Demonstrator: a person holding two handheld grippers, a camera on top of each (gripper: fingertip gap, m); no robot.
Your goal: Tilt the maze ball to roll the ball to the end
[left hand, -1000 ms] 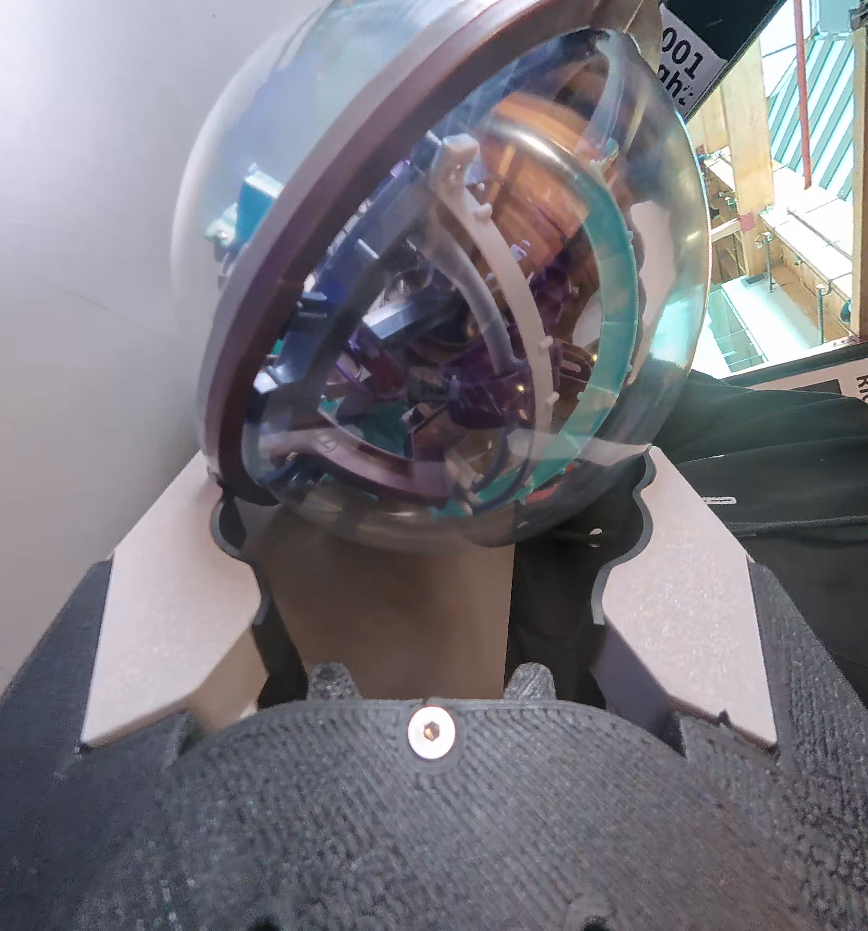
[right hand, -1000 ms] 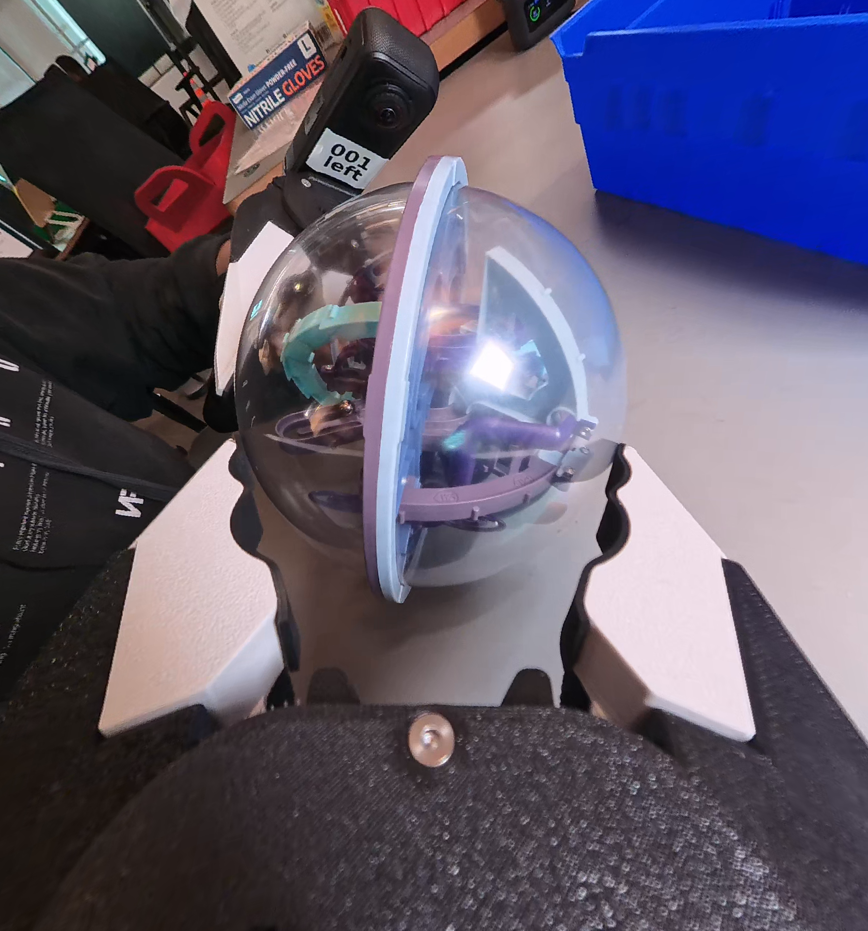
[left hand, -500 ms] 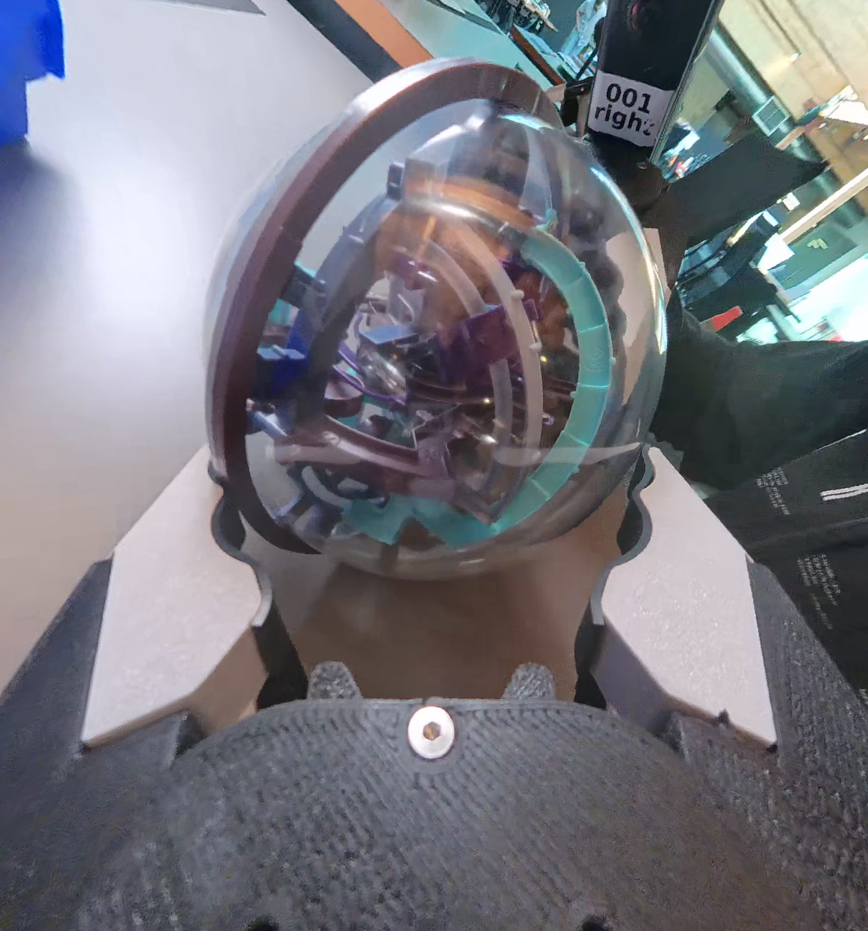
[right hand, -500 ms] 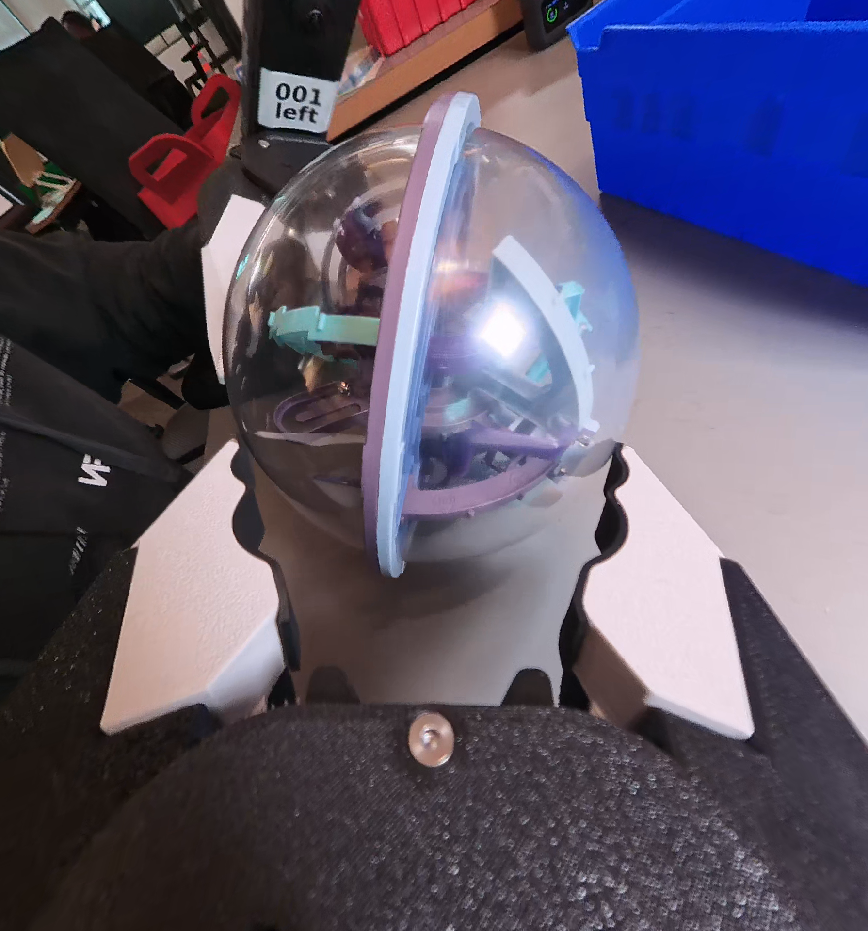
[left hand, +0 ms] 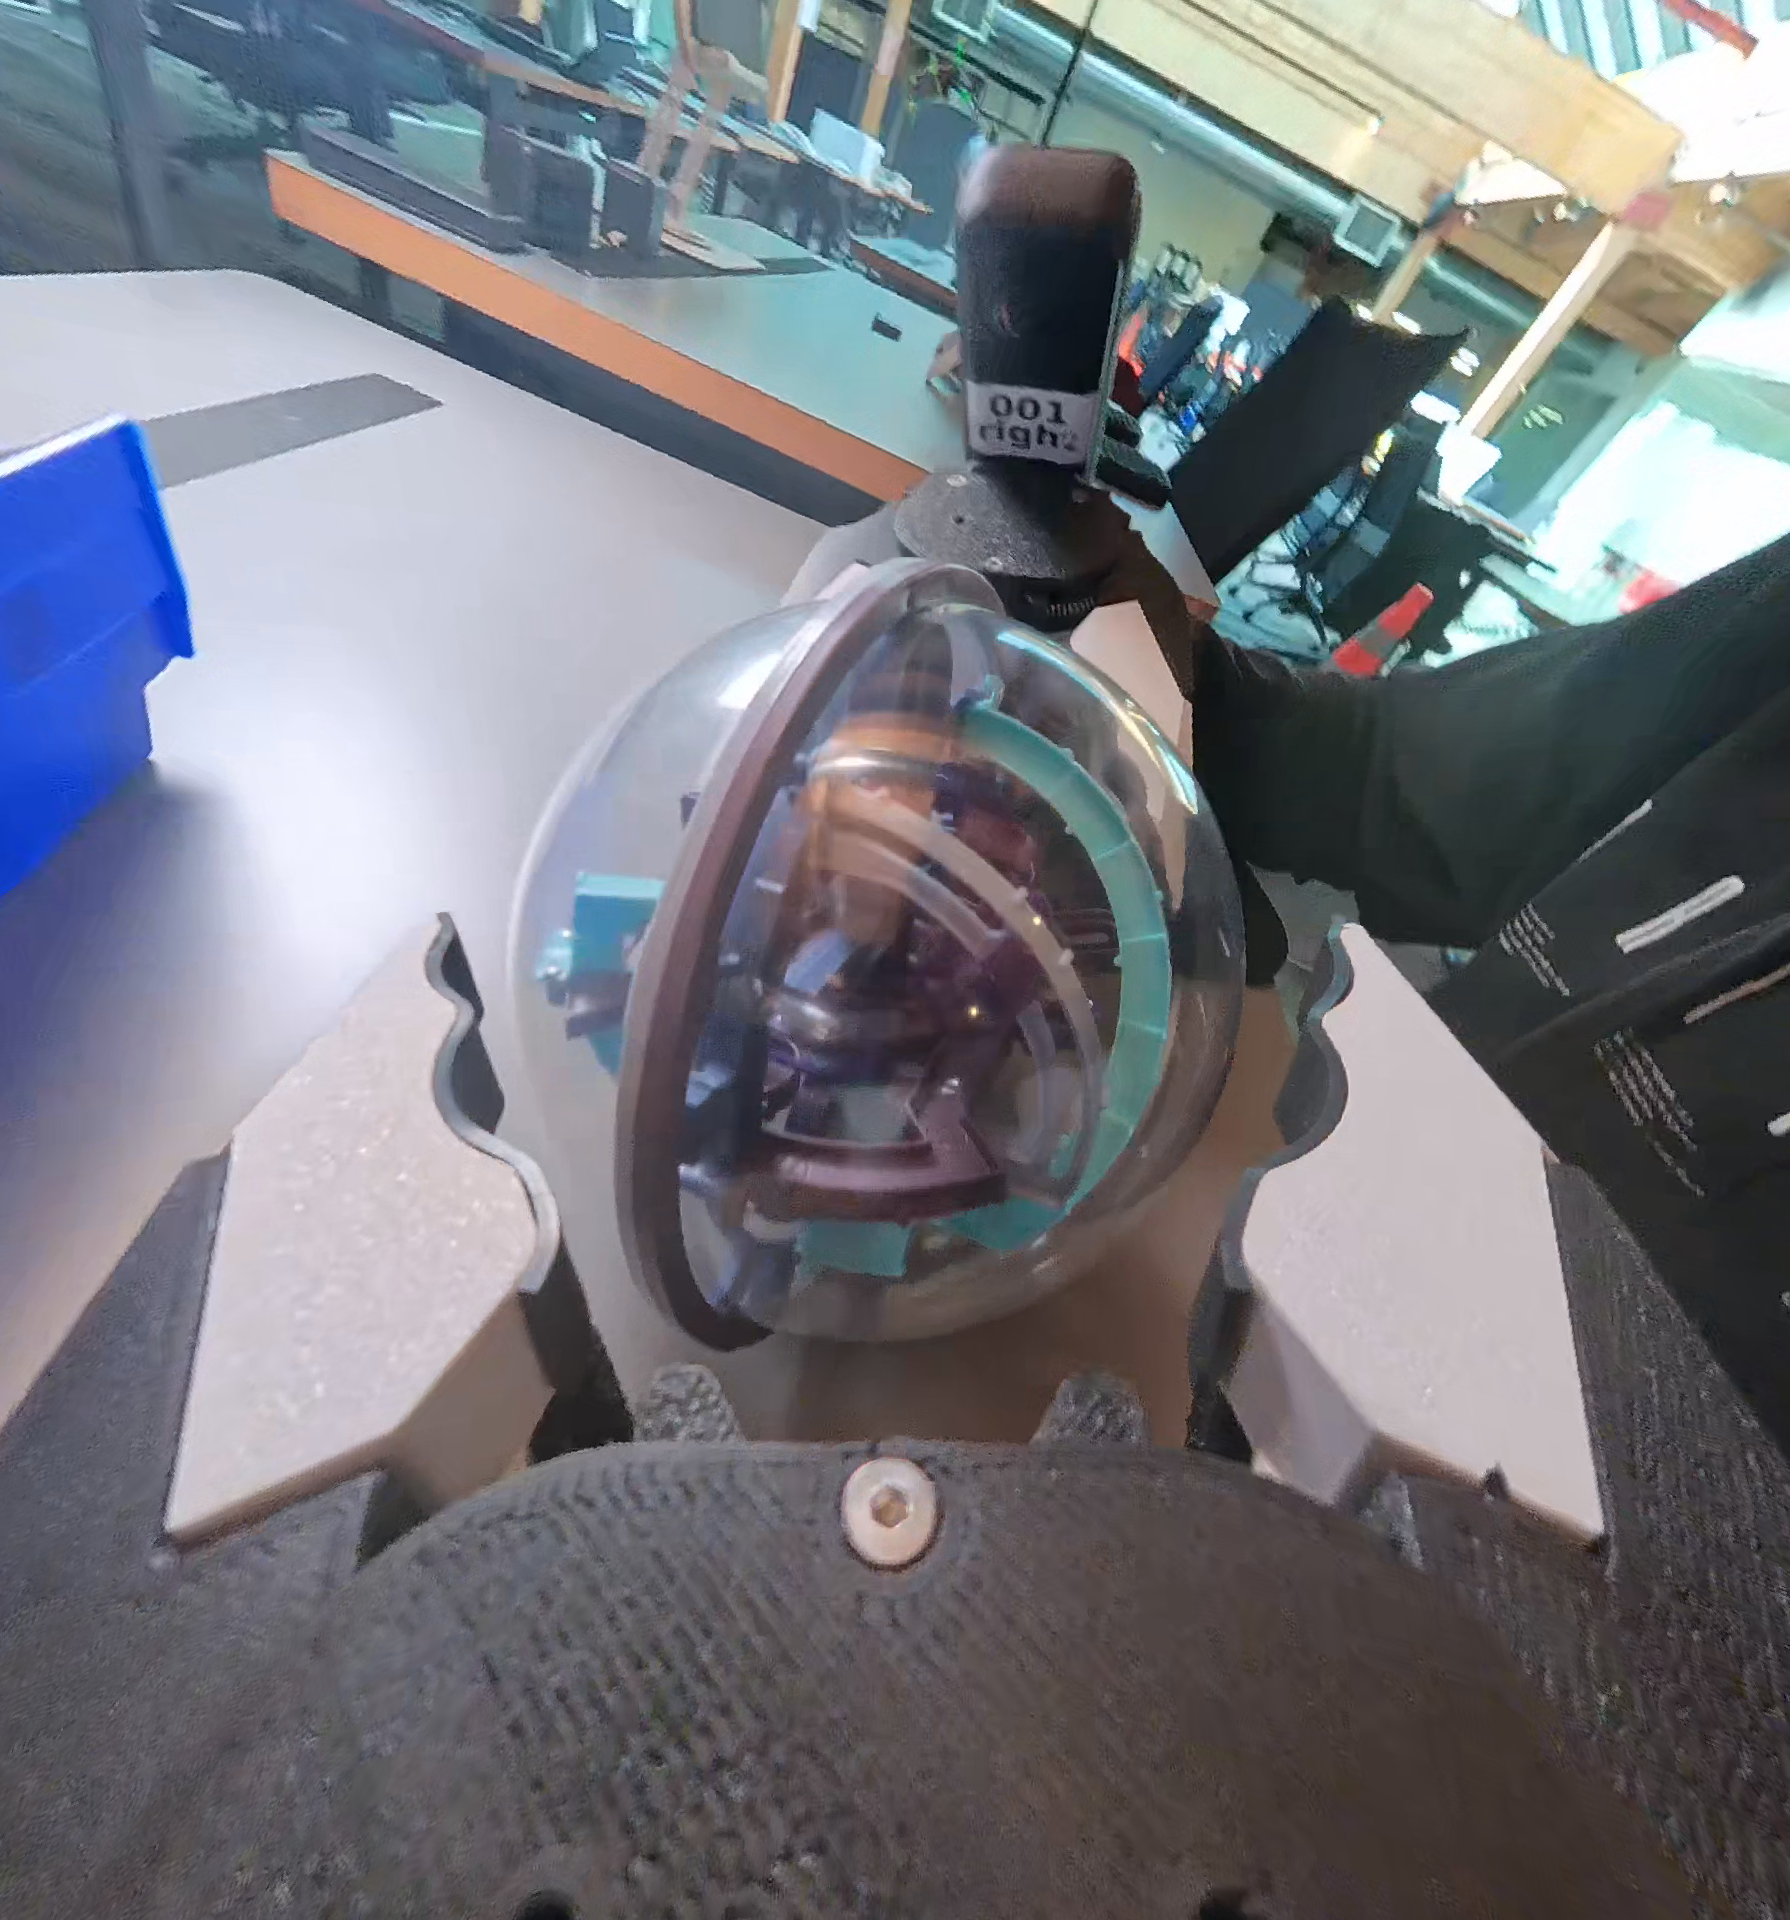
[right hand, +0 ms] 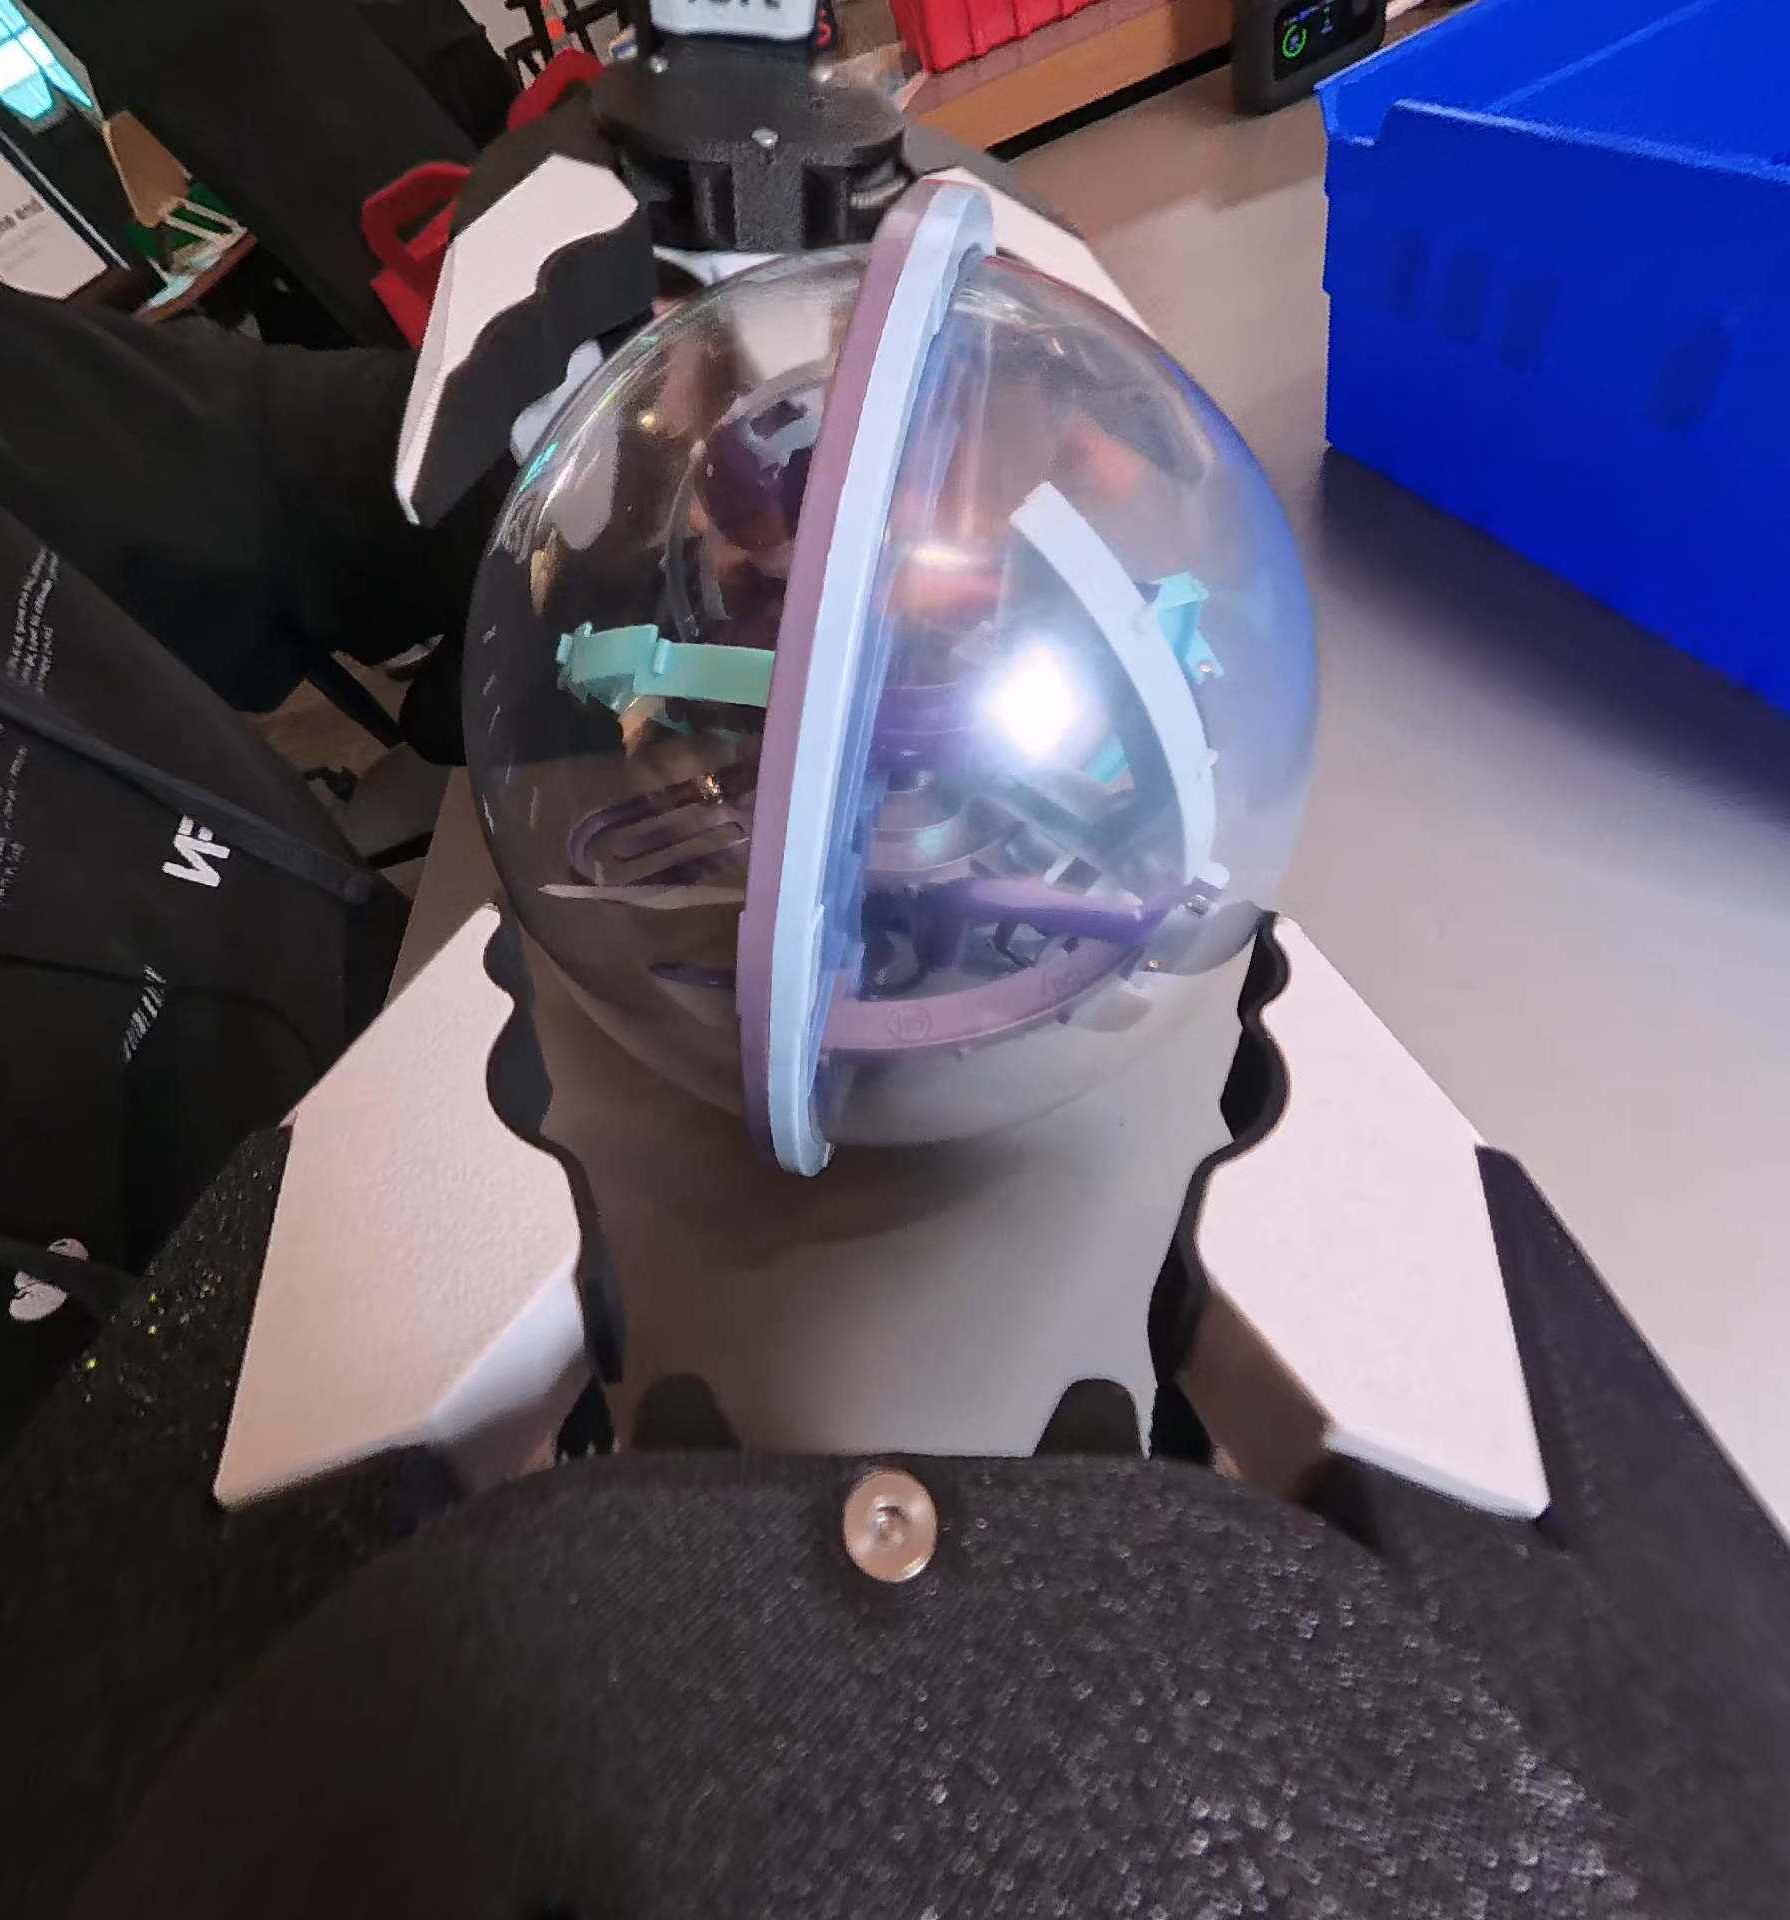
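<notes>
The likeliest failure is the maze ball (left hand: 870, 935) slipping or over-tilting, so that the small ball inside drops off its track; the smooth clear shell gives little purchase. The left gripper (left hand: 886, 935) is spread wide around the sphere, with a gap showing at its left finger (left hand: 371, 1143). The right gripper (right hand: 880, 935) clamps the sphere's sides over the table (right hand: 1493, 1039), near the person's edge.

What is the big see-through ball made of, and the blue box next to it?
The clear round maze ball looks like hard glossy plastic: it mirrors a bright glare and you see coloured tracks inside. The blue bin looks like smooth moulded plastic with a duller sheen, probably.
</notes>
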